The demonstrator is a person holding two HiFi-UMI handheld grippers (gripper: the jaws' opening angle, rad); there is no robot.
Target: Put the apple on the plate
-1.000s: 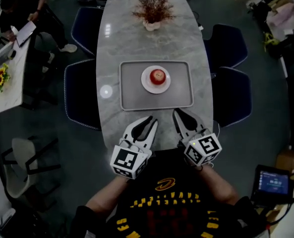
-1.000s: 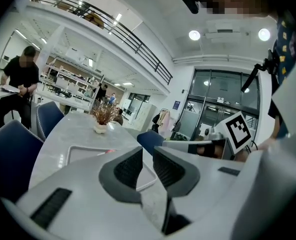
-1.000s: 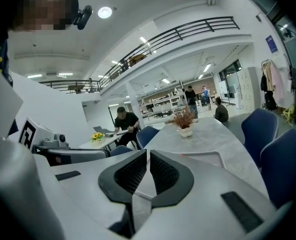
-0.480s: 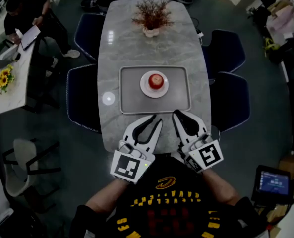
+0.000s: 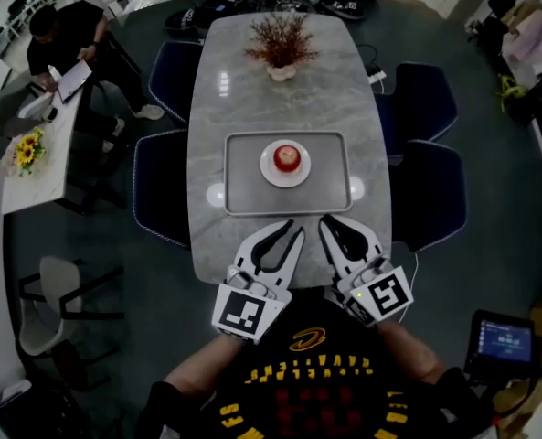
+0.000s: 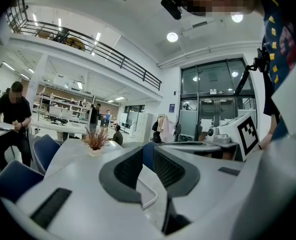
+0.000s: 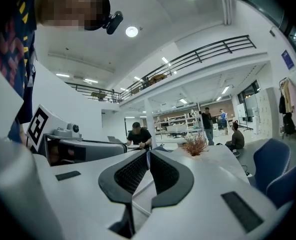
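Since the apple (image 5: 289,156) is being carried by the white plate (image 5: 272,174) in the grey tray (image 5: 243,199), nothing is being gripped: the left claw (image 5: 292,233) and right claw (image 5: 326,224) are both being held shut and empty at the marble tabletop's (image 5: 252,80) near edge. The apple's probably firm, smooth, light and a bit slippery, so it's best pinched across its widest part. Blue chairs (image 5: 161,190) are being kept around, big open hall.
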